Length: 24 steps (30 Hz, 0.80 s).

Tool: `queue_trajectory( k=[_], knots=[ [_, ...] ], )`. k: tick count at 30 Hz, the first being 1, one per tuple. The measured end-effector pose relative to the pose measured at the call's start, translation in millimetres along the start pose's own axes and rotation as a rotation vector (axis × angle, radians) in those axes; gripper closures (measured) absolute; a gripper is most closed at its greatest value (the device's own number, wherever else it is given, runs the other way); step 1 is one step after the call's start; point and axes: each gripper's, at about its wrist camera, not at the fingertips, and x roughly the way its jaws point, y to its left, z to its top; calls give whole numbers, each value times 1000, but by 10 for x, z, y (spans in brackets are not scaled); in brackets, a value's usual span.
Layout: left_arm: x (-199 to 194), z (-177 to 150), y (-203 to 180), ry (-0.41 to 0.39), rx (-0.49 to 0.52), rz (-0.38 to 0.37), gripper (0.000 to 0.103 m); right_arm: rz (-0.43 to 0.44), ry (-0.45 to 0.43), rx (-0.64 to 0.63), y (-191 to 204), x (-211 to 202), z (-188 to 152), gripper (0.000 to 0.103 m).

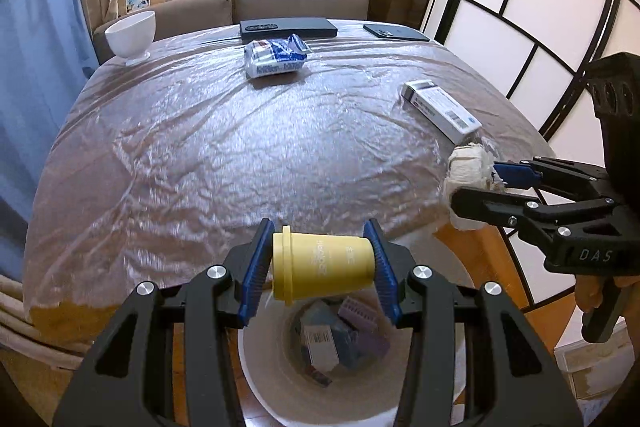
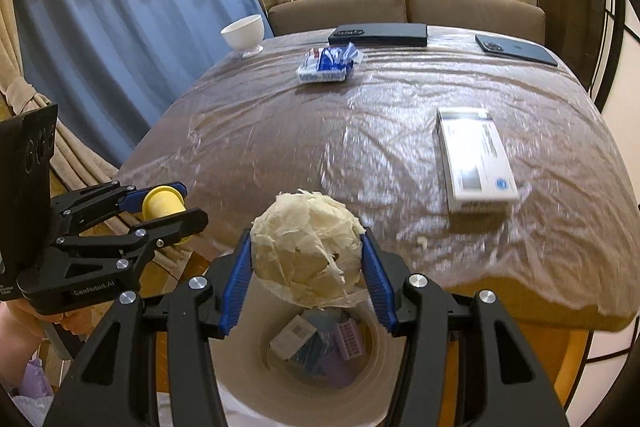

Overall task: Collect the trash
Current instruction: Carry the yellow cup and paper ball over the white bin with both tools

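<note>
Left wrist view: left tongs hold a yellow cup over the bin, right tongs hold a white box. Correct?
Not quite. The right tongs hold a crumpled paper wad, not a box; the right wrist view shows it. The white box lies on the table. Yellow cup over the bin is correct.

Both wrist views look steeply down, close over the shared bin (image 1: 256, 367) and table (image 2: 400, 155).
</note>
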Motion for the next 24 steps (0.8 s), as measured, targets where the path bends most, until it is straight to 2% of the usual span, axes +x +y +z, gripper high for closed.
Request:
queue_trajectory(
  k=[10, 24],
  knots=[
    [-99, -240, -125, 19, 20, 9, 55, 1, 28, 1, 60, -66, -280, 52],
    [-84, -434, -243, 58, 15, 9, 55, 1, 74, 2, 25, -31, -504, 52]
  ],
)
